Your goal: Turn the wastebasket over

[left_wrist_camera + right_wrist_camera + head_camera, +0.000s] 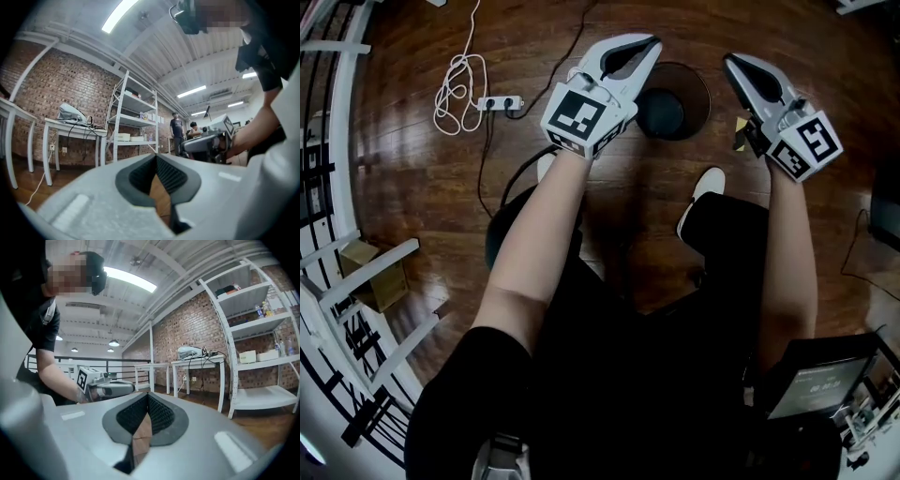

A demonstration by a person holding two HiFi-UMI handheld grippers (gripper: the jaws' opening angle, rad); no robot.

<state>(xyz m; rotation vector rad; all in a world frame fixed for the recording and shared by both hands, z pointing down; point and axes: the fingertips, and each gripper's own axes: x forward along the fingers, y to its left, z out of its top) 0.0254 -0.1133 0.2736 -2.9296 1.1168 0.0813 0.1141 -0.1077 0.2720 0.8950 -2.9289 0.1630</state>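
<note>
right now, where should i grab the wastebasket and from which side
Grip the wastebasket by its round rim, coming from above at the right edge, nearest the right gripper. It seems to stand mouth up, and its body looks too wide for the fingers.

The wastebasket [689, 94] stands on the floor [412, 159] just ahead of the person's shoes [701, 192], below and between the left gripper [653, 42] and right gripper [729, 61]. A power strip [499, 103] lies well left of it.

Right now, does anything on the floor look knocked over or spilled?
Nothing spilled. The wastebasket sits on the floor; the only clutter is a coiled white cable and power strip to its left.
</note>
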